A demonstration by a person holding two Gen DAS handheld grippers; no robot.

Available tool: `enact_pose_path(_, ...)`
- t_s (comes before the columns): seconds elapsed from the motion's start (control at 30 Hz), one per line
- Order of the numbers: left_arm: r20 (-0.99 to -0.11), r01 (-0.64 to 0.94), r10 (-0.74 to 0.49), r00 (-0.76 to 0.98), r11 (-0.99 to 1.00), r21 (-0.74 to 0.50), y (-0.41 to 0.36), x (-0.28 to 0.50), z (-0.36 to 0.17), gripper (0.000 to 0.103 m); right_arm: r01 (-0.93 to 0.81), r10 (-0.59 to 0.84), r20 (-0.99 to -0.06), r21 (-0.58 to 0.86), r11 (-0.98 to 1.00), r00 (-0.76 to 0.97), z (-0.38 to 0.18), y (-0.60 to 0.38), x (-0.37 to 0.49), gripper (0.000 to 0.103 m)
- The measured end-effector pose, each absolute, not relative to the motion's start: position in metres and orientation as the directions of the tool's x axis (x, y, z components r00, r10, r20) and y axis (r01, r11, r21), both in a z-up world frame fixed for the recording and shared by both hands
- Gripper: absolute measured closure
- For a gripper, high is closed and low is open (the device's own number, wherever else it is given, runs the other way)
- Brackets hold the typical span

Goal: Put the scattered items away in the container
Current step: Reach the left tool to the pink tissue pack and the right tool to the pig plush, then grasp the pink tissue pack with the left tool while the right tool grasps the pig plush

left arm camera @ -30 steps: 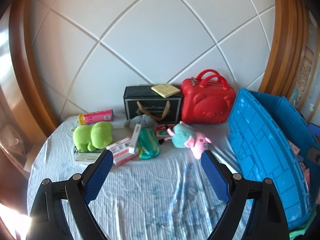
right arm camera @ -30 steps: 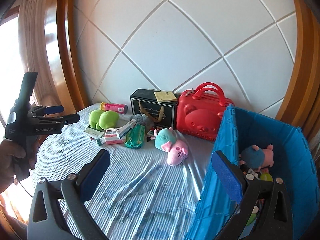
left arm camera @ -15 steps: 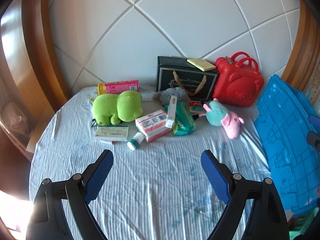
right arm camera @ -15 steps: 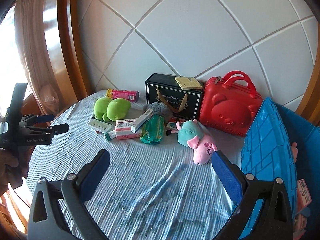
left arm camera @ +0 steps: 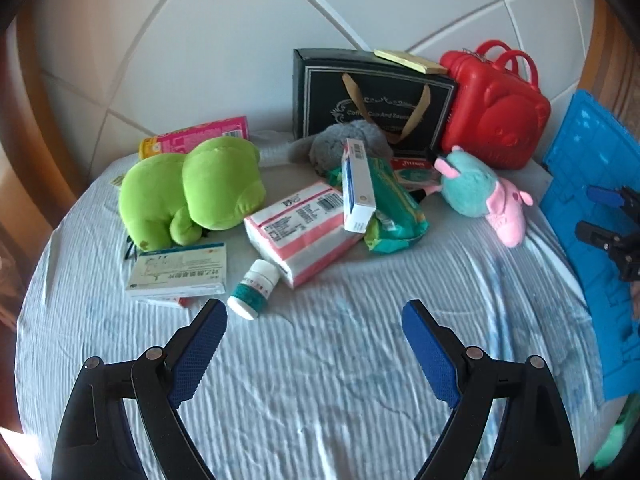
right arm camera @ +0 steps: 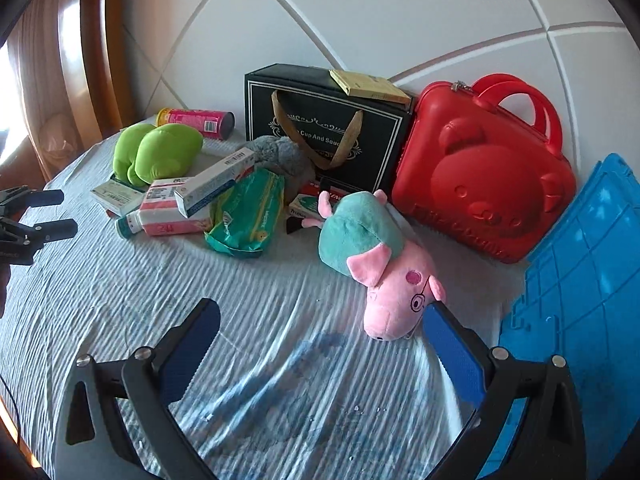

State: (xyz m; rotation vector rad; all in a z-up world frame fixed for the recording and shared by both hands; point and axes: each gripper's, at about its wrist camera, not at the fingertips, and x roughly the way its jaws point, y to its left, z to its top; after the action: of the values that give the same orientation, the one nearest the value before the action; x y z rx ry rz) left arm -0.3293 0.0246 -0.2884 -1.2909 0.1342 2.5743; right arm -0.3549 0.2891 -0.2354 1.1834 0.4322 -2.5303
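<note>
Surface: white wrinkled cloth-covered desk (left arm camera: 320, 380) against a white panelled wall.
Writing: black gift box (right arm camera: 320, 120) reads "Cup And Sauc…".
Plush toys: three, namely green (left arm camera: 192, 192), grey (left arm camera: 344, 144), and teal-and-pink pig (right arm camera: 372, 252), snout toward the near edge.
Container: blue plastic crate (right arm camera: 580, 280), right edge.
Left tool (left arm camera: 316, 344): wide, empty.
Right tool (right arm camera: 320, 348): wide, empty.

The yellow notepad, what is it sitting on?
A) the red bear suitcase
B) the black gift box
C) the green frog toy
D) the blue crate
B: the yellow notepad lies flat on the top of the black gift box, near its right end, next to the red bear suitcase but not on it.
</note>
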Motion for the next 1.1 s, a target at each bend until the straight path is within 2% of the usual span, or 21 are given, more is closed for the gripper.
enact_pose_path(0.07, -0.801, -0.317, 0.178, -0.572, -0.948, 0.016, 0.031, -0.350, -0.303, 0.013, 0.419, -0.134, -0.796, -0.160, -0.894, -0.590, -0.257, 0.290, -0.375, 0.000)
enact_pose_path(0.23, -0.803, -0.415, 0.236, -0.547, -0.910, 0.015, 0.039, -0.408, -0.326, 0.013, 0.448, -0.079, -0.818, -0.229, -0.864, -0.569, -0.299, 0.294, -0.422, 0.000)
enact_pose_path(0.47, -0.850, -0.508, 0.227, -0.474, -0.859, 0.054, 0.050, -0.457, -0.364, 0.013, 0.491, -0.075, -0.835, -0.246, -0.836, -0.545, -0.327, 0.297, -0.463, 0.000)
enact_pose_path(0.57, -0.847, -0.577, 0.210, -0.488, -0.806, 0.133, 0.061, -0.464, -0.374, 0.006, 0.506, -0.052, -0.838, -0.278, -0.816, -0.544, -0.338, 0.296, -0.473, 0.000)
enact_pose_path(0.63, -0.857, -0.603, 0.217, -0.468, -0.787, 0.130, 0.066, -0.471, -0.378, 0.000, 0.507, -0.037, -0.833, -0.300, -0.808, -0.552, -0.343, 0.297, -0.478, 0.000)
enact_pose_path(0.77, -0.874, -0.645, 0.165, -0.456, -0.738, 0.197, 0.083, -0.476, -0.397, 0.000, 0.512, 0.049, -0.821, -0.401, -0.760, -0.569, -0.359, 0.291, -0.490, 0.000)
enact_pose_path(0.87, -0.874, -0.617, 0.171, -0.455, -0.768, 0.171, 0.083, -0.478, -0.396, 0.001, 0.481, 0.055, -0.831, -0.372, -0.794, -0.553, -0.357, 0.294, -0.503, 0.000)
enact_pose_path(0.93, -0.868, -0.597, 0.181, -0.462, -0.787, 0.153, 0.080, -0.475, -0.394, 0.006, 0.452, 0.068, -0.835, -0.362, -0.815, -0.545, -0.356, 0.295, -0.510, 0.001)
enact_pose_path(0.97, -0.867, -0.590, 0.188, -0.461, -0.795, 0.141, 0.079, -0.473, -0.392, 0.007, 0.434, 0.096, -0.829, -0.383, -0.815, -0.551, -0.355, 0.295, -0.512, 0.014)
enact_pose_path(1.07, -0.867, -0.591, 0.229, -0.443, -0.801, 0.091, 0.078, -0.464, -0.387, 0.012, 0.394, 0.098, -0.826, -0.365, -0.844, -0.555, -0.348, 0.298, -0.513, 0.031)
enact_pose_path(1.1, -0.867, -0.596, 0.231, -0.441, -0.798, 0.091, 0.079, -0.460, -0.386, 0.012, 0.388, 0.099, -0.825, -0.364, -0.847, -0.556, -0.345, 0.298, -0.511, 0.033)
